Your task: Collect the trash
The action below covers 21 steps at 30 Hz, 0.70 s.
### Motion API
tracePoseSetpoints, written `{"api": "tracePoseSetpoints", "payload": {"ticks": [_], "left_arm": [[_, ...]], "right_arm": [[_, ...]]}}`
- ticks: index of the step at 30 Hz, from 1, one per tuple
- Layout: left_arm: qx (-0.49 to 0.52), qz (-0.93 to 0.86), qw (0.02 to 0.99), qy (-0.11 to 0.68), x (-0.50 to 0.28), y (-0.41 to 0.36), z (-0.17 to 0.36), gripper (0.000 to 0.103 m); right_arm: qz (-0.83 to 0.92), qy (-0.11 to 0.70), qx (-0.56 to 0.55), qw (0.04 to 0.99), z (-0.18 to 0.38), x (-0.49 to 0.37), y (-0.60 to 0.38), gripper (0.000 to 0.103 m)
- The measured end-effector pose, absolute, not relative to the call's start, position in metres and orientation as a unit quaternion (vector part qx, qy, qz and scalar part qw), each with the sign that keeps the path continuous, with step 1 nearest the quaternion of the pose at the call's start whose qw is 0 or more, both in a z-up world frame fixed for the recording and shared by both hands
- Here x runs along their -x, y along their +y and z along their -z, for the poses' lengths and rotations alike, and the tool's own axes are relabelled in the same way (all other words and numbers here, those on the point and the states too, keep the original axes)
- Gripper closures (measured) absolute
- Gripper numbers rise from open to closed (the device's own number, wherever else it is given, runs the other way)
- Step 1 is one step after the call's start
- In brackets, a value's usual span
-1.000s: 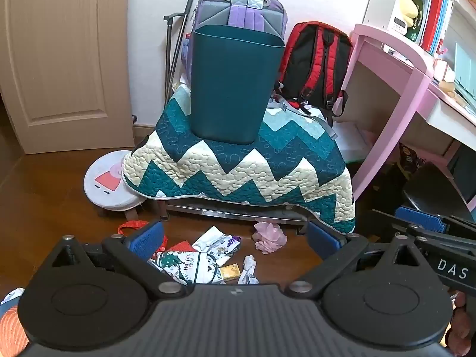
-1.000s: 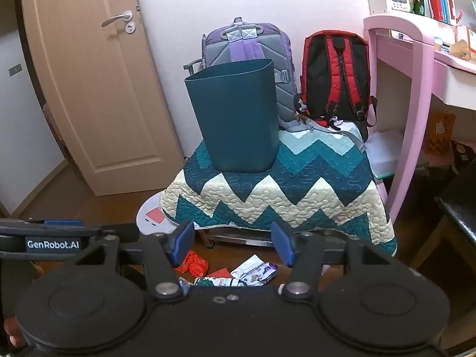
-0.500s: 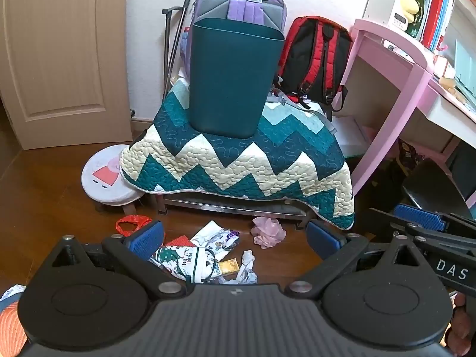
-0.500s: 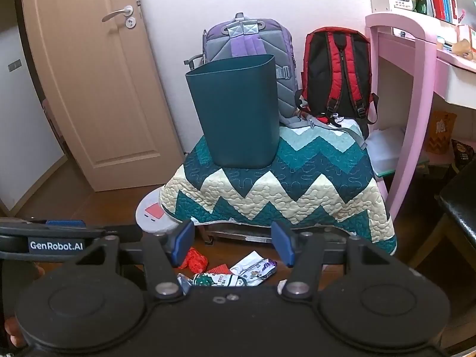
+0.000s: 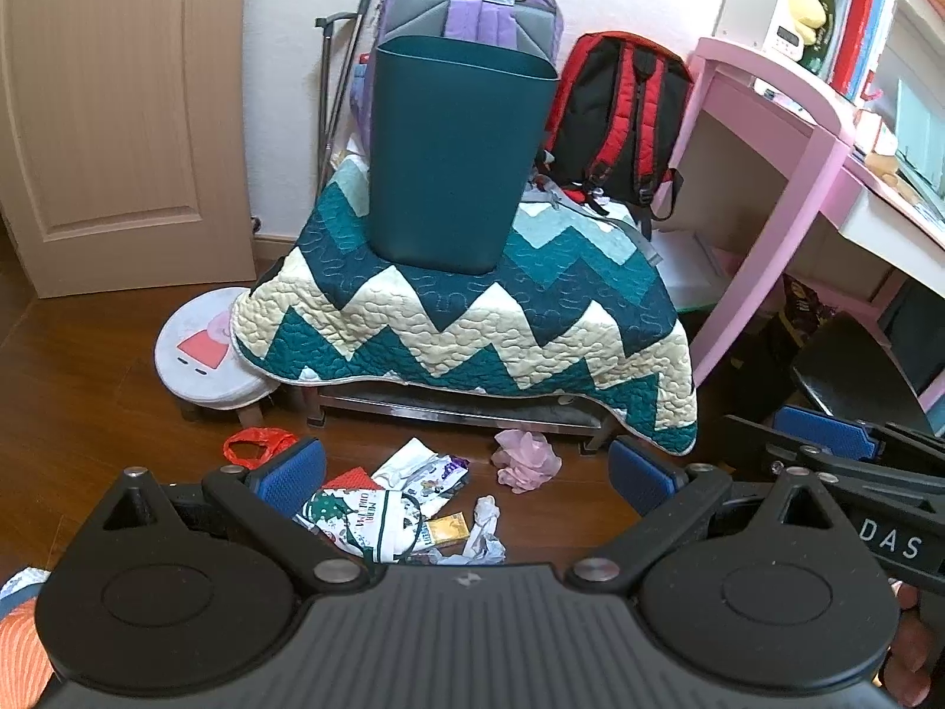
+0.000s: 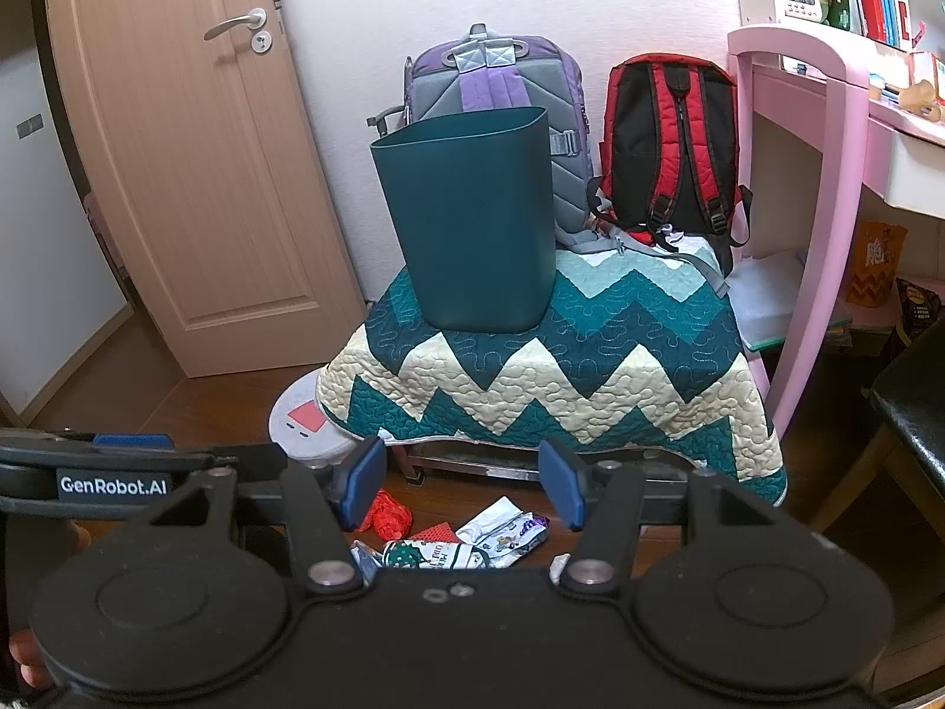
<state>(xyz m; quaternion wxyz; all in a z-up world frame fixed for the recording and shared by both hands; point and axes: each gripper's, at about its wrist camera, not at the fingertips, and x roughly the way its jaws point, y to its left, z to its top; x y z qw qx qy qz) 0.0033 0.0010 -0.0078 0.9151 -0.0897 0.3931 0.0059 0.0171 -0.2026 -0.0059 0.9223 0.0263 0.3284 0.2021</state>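
1. Both grippers are held above the floor, the left gripper (image 5: pixel 466 467) spread wide and the right gripper (image 6: pixel 460 481) parted, nothing between either pair of fingers.
2. Trash (image 5: pixel 401 508) is seen scattered on the floor before the quilt (image 5: pixel 472 319): wrappers, a pink wad (image 5: pixel 525 461), a red bag (image 5: pixel 257 446).
3. The bin (image 5: pixel 455 159) is perched on the quilt, well apart from the litter.
4. Thin wrappers could be missed by a pinch; the bin might be tipped off the soft quilt if knocked.
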Motion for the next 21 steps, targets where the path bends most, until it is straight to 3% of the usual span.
{"api": "tracePoseSetpoints", "payload": {"ticks": [21], "left_arm": [[0.099,-0.009,0.913,0.395,-0.0042,0.0087,0.0095,0.0]], "right_arm": [[-0.203,0.327,-0.024,0.923,0.0027,-0.0163,-0.2033,0.045]]}}
